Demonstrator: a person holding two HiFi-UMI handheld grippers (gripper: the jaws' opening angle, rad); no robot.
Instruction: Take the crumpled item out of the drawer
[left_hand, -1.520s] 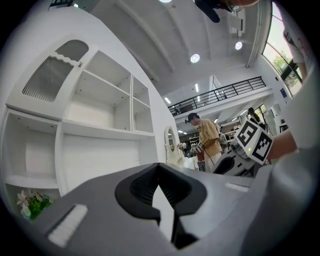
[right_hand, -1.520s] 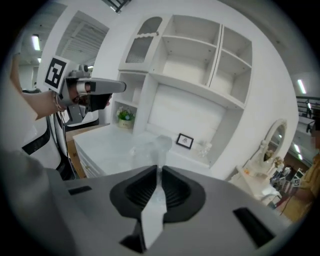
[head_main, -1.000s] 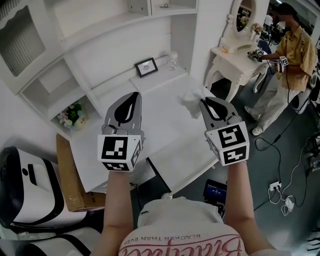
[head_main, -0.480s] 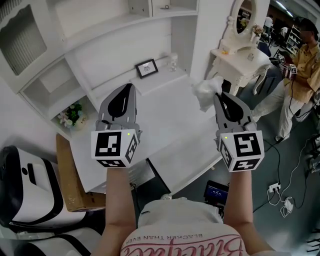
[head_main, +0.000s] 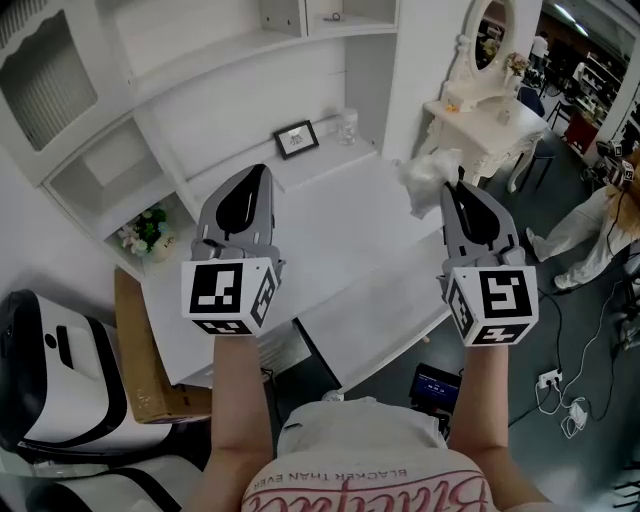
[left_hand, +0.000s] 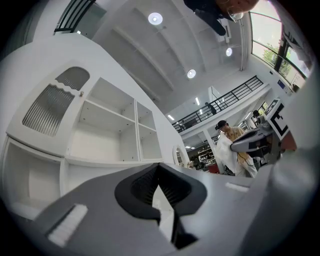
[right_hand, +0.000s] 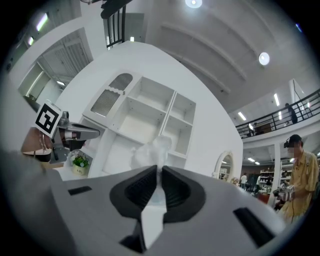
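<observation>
The crumpled item (head_main: 427, 177) is a wad of white paper or tissue, and my right gripper (head_main: 458, 187) is shut on it, held up in the air over the right end of the white desk (head_main: 330, 240). In the right gripper view the wad (right_hand: 150, 149) sticks out above the jaws, which pinch its lower part. My left gripper (head_main: 255, 172) is raised over the desk's left half, shut with nothing in it. From the left gripper view the right gripper (left_hand: 256, 142) and the hanging wad (left_hand: 225, 152) show at the right. The drawer itself I cannot make out.
A small picture frame (head_main: 294, 138) and a glass jar (head_main: 346, 125) stand at the desk's back, a flower pot (head_main: 148, 230) on the left shelf. A white dressing table (head_main: 480, 115) is at the right, a cardboard box (head_main: 140, 360) at the left. A person (head_main: 605, 215) and cables (head_main: 570, 400) are at the right.
My right gripper has carried the crumpled item to the right and higher. The left gripper rose a little, then held still. The person at the right has moved toward the frame's edge.
</observation>
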